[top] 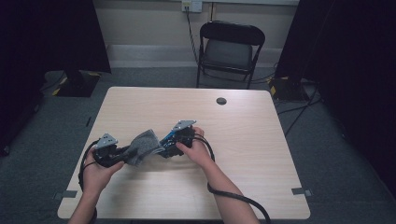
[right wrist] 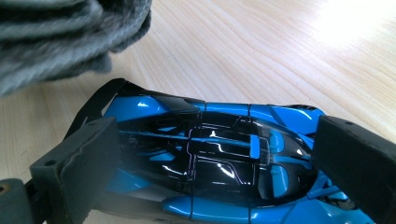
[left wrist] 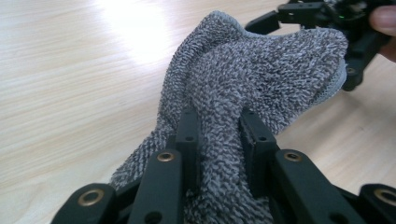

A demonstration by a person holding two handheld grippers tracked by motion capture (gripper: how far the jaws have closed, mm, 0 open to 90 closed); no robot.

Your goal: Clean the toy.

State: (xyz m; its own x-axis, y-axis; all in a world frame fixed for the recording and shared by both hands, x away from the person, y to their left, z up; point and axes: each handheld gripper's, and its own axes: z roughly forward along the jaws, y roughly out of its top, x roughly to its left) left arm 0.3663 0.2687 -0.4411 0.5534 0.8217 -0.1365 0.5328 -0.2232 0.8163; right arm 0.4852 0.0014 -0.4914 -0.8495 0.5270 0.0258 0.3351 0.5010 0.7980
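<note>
From the high view, I have my left claw (top: 122,154) at about 8 o'clock on the surface (top: 243,140) and my right claw (top: 164,148) just toward 3 o'clock of it, with the grey terry cloth (top: 144,145) bunched between them. The blue toy car (top: 167,140) peeks out at the cloth's 3 o'clock edge. The step I read here is wiping the car with the cloth, so I want both tools low and near each other, no big swings.

In the left gripper view, my left claw (left wrist: 219,135) is clamped on a thick fold of the cloth (left wrist: 261,79), both jaws pressed into the pile. The far end of the cloth drapes toward the right claw at 1 o'clock. The grip sits deep in the fabric, which is good; I would drag the loose flap over the car rather than push with the jaw tips.

In the right gripper view, my right claw (right wrist: 210,163) holds the toy car (right wrist: 210,154) across its length, 1 jaw at each end, roof toward the camera. The cloth (right wrist: 60,32) hangs at 10 o'clock, not quite on the bodywork. The glossy shell looks slippery, so I judge steady pressure matters; I would tilt the car toward the cloth and make short strokes so it does not pop free.
</note>
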